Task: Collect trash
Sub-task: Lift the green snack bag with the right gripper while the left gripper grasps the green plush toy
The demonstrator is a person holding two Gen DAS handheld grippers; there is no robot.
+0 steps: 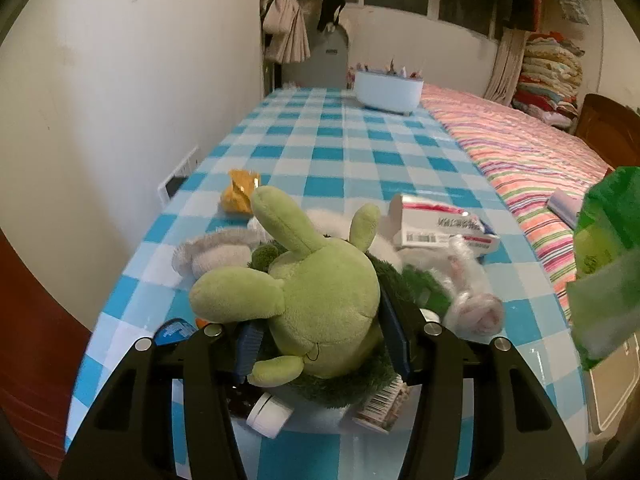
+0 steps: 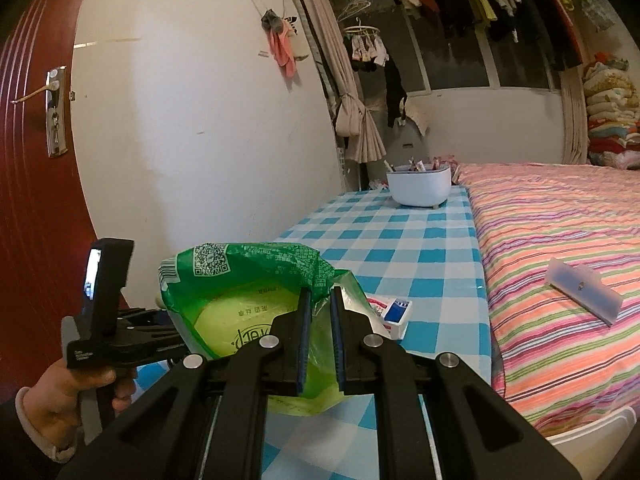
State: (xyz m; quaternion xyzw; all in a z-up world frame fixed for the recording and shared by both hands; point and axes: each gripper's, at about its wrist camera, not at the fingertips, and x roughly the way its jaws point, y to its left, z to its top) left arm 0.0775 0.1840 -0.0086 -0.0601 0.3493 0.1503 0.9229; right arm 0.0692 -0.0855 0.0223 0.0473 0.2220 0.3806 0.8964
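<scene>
Gripping the green plush toy (image 1: 328,300) with our left gripper (image 1: 320,344), we pinch the green plastic bag (image 2: 240,304) in our right gripper (image 2: 318,340), beside the toy.

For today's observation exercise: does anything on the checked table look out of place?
Yes. A green plush toy lies upside down between the left gripper fingers, heaped with wrappers, a toothpaste box and small bottles.

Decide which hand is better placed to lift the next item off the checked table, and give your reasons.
Left. Its gripper is already at the pile, pads against the green plush toy. The right gripper is shut on the green bag, holding it up beside the pile, so it is occupied.
</scene>
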